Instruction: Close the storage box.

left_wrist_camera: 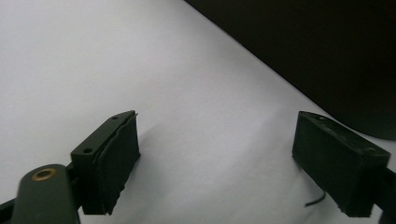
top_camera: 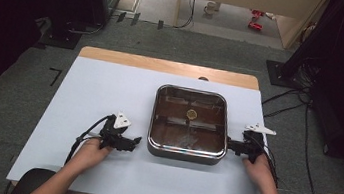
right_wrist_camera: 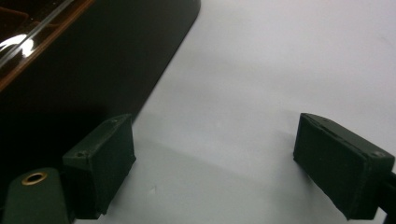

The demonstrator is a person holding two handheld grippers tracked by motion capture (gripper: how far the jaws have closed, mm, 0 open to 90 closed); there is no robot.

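Grippers first: the left gripper (top_camera: 135, 141) sits low on the white table cover (top_camera: 99, 97), held by the person's left hand (top_camera: 89, 151), and it points toward the near-left corner of the square metal pan (top_camera: 189, 124). In the left gripper view its jaws stand wide apart with nothing between them but bare white surface, and the dark wall of the pan (left_wrist_camera: 327, 56) crosses the upper right, just past the right jaw. From above, the jaw tips look just beside the pan but I can't tell whether they actually touch it.

The right gripper (top_camera: 230, 146) is on the opposite side, held by the right hand (top_camera: 258, 170), right up against the pan's near-right corner. Its jaws are also spread wide, empty between. In the right gripper view the pan's dark side (right_wrist_camera: 93, 60) and shiny rim fill the upper left, with the left jaw just beside that wall.

So the pan lies between the two grippers, roughly mid-table, a bit toward the right. It's shallow with rounded corners, a reflective brownish inside, and a small round yellowish thing (top_camera: 191, 113) sits near the middle of its floor. Black cables (top_camera: 85, 133) trail off the left gripper across the cover. A strip of wooden table edge (top_camera: 164, 65) shows past the cover's far side.
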